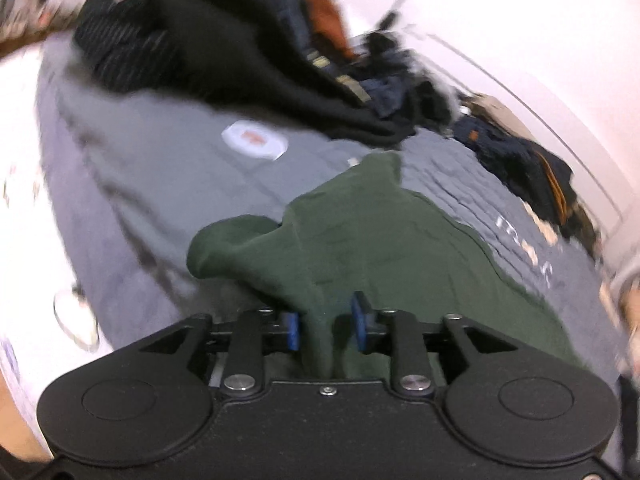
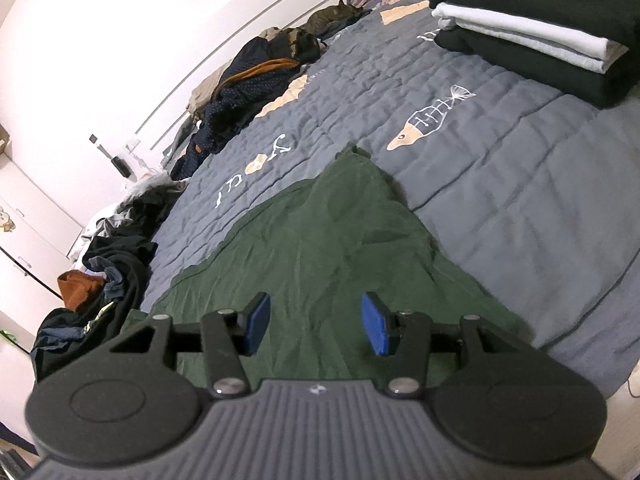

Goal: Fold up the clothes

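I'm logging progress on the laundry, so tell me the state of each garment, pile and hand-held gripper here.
Dark green cloth garment: unfolded, spread rumpled on the grey quilted bedspread.
Left hand-held gripper: a fold of green cloth between its jaws, pads not visibly pressing.
Right hand-held gripper: open above the green cloth.
Black-and-white stack of clothes: folded.
Dark heap of clothes: unfolded.

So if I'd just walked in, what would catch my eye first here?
Probably the dark green garment spread across the grey quilt, a fold of it running up between the left gripper. Then the neat folded stack at the far corner, against messy clothes heaps along the wall.
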